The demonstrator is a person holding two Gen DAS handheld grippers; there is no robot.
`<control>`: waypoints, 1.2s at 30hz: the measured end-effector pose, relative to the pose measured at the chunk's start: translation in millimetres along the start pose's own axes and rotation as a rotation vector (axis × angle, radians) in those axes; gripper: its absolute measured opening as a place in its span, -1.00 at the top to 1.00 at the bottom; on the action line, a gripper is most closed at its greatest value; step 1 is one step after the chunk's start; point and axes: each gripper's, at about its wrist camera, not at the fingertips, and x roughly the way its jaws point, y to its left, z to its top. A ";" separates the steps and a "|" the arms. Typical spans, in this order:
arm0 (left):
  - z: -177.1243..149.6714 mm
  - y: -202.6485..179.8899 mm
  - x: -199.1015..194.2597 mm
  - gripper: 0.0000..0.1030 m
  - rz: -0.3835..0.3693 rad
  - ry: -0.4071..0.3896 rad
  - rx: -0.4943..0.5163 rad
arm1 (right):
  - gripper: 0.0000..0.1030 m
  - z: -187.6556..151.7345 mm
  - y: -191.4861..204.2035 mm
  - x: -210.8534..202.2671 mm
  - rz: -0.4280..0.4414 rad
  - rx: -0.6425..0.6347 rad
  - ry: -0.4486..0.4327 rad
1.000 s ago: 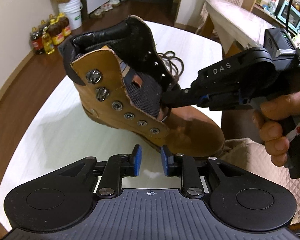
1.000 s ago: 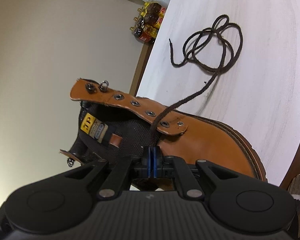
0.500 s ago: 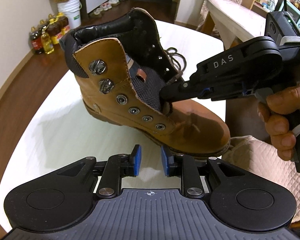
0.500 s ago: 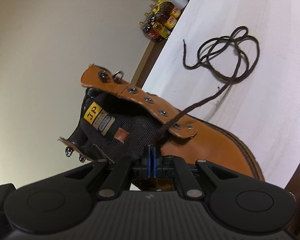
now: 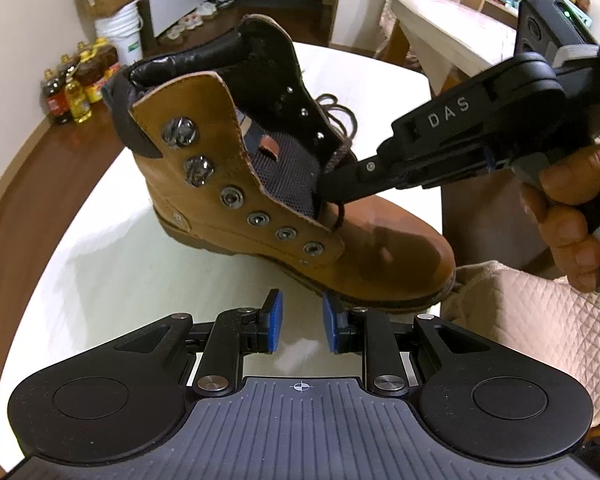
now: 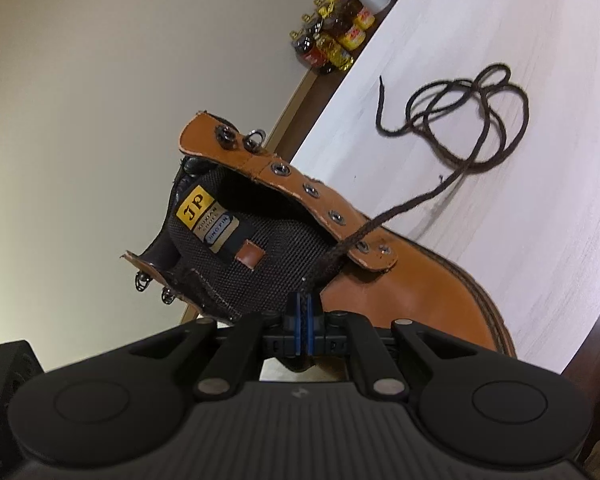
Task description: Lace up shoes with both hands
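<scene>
Two blue pads of the left tool (image 5: 299,322) are standing apart with nothing between them, hovering just short of the toe of the brown boot (image 5: 388,248). Beyond it, the boot is sitting on the white bench (image 5: 112,272), tongue exposed. The right tool (image 6: 304,312) is pinching its pads together on the dark lace (image 6: 404,208) at the lowest eyelets, a hand (image 5: 572,216) gripping its handle. Farther off, the rest of the lace is lying in loose loops on the bench.
</scene>
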 end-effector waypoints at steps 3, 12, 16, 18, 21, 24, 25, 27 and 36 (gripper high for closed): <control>-0.9 -1.1 0.9 0.54 0.003 -0.003 0.007 | 0.92 -1.6 -2.8 5.0 0.004 0.033 -0.009; 4.9 -3.1 5.1 0.54 0.006 -0.030 0.041 | 0.91 -6.9 4.1 12.3 0.035 0.030 0.024; 7.0 -3.9 10.9 0.54 0.007 -0.029 0.073 | 0.91 -7.9 2.3 13.1 0.041 0.046 0.029; 9.3 -4.2 13.5 0.55 0.012 -0.031 0.102 | 0.91 -7.6 4.0 13.1 0.038 0.037 0.033; 13.8 -4.2 19.0 0.70 -0.015 -0.021 0.141 | 0.91 -6.9 3.6 12.4 0.039 0.037 0.034; 16.1 -5.1 24.4 0.94 -0.027 -0.007 0.172 | 0.91 -7.5 4.1 12.7 0.038 0.037 0.034; 16.2 -5.2 24.8 0.94 -0.027 -0.007 0.175 | 0.91 -7.7 4.5 12.7 0.037 0.034 0.034; 16.3 -4.0 24.2 0.95 -0.022 0.000 0.166 | 0.90 -7.4 4.4 12.4 0.039 0.034 0.037; -57.7 31.9 8.2 0.96 0.064 0.306 0.103 | 0.72 -7.7 5.1 -21.8 -0.006 -0.040 -0.021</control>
